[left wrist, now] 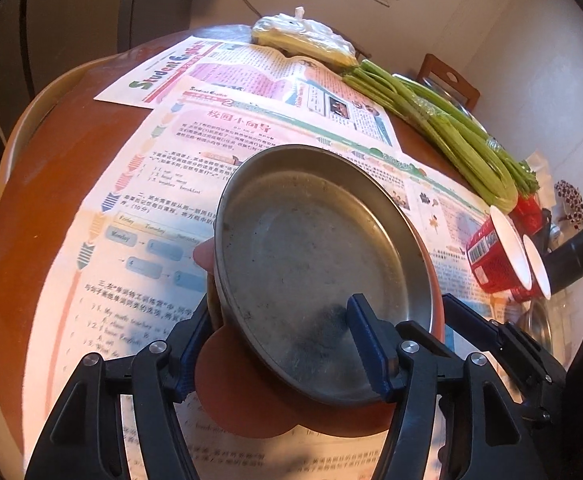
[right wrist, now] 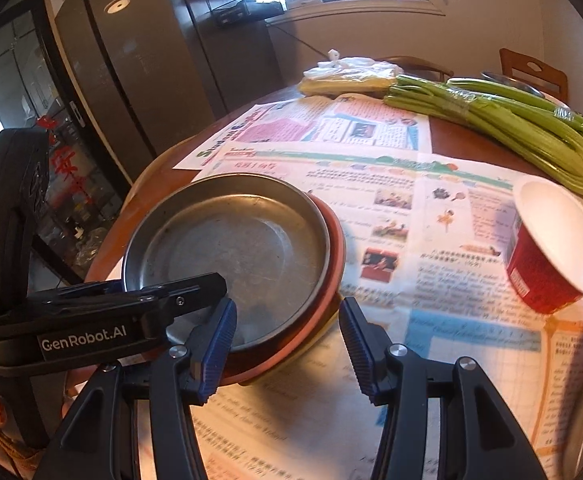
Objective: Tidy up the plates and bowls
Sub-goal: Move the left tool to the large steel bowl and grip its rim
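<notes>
1. The left gripper (left wrist: pixel 287 356) is nearest — its blue fingers (left wrist: pixel 371 348) straddle the near rim of the metal plate (left wrist: pixel 315 264), one pad inside the dish, but a firm clamp cannot be told.
2. That plate sits nested in an orange plate (right wrist: pixel 333 264) on the newspapers (right wrist: pixel 431 216), tilted.
3. The right gripper (right wrist: pixel 287 344) hovers open beside the stack — holding nothing.
4. Red paper cups (left wrist: pixel 499 256) lie on their sides near the green stalks (right wrist: pixel 503 120).

Home kitchen: fridge (right wrist: pixel 131 80), celery (right wrist: pixel 511 128).
</notes>
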Available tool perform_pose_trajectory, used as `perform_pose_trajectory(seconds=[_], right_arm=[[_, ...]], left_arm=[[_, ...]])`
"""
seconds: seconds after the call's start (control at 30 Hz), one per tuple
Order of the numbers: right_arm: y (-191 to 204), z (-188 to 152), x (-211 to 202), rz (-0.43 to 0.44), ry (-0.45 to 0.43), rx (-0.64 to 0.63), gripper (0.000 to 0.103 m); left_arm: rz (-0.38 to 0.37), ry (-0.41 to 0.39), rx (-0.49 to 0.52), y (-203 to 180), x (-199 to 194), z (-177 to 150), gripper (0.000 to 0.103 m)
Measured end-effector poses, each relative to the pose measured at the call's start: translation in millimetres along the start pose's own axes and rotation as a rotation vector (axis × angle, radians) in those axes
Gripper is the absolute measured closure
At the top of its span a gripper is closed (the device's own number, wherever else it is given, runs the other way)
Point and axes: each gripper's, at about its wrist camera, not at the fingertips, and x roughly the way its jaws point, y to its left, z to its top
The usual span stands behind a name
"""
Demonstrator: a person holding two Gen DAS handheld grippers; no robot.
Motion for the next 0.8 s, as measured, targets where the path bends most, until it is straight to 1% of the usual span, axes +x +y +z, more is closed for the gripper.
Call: perform_pose_trajectory(seconds=[0.07, 0.13, 0.23, 0.27, 0.33, 0.37, 0.4, 0.5, 0.57, 0.67, 0.8], right_arm=[[-3, 2, 0, -0.014, -0.01, -0.005, 0.049], [-6, 3, -1, -0.027, -0.028, -0.012, 0.049], [-11, 4, -8, -0.038, -0.067, -0.007, 0.049], [-13, 4, -15, -0.048, -0.096, -0.01, 0.049], [-15, 5, -23, -0.064, -0.131, -0.016, 0.049], [-17, 5, -31, -0.075, -0.153, -0.023, 0.049], [-19, 5, -37, -0.074, -0.167, -0.024, 0.049], [-25, 2, -60, -0.084, -0.221, -0.037, 0.049], [-31, -1, -77, -0.1, -0.256, -0.047, 0.049], [-44, -5, -103, -0.136, -0.309, -0.047, 0.047], [-67, -13, -134, -0.158, -0.363, -0.018, 0.043]], left_arm=[[0.014, -0.014, -0.009, 2, 0, 0, 0.036], [0.05, -0.038, -0.013, 5, -3, 0, 0.036], [0.053, -0.075, -0.033, 10, -14, -1, 0.036], [0.052, -0.089, -0.037, 11, -18, -2, 0.036], [0.069, -0.121, -0.047, 13, -29, -3, 0.036], [0.084, -0.14, -0.048, 13, -34, -5, 0.036], [0.111, -0.176, -0.044, 12, -43, -7, 0.036], [0.165, -0.255, -0.011, 4, -61, -14, 0.034], [0.161, -0.288, 0.005, -4, -72, -20, 0.033], [0.154, -0.321, 0.059, -26, -84, -26, 0.033], [0.094, -0.338, 0.123, -58, -94, -34, 0.033]])
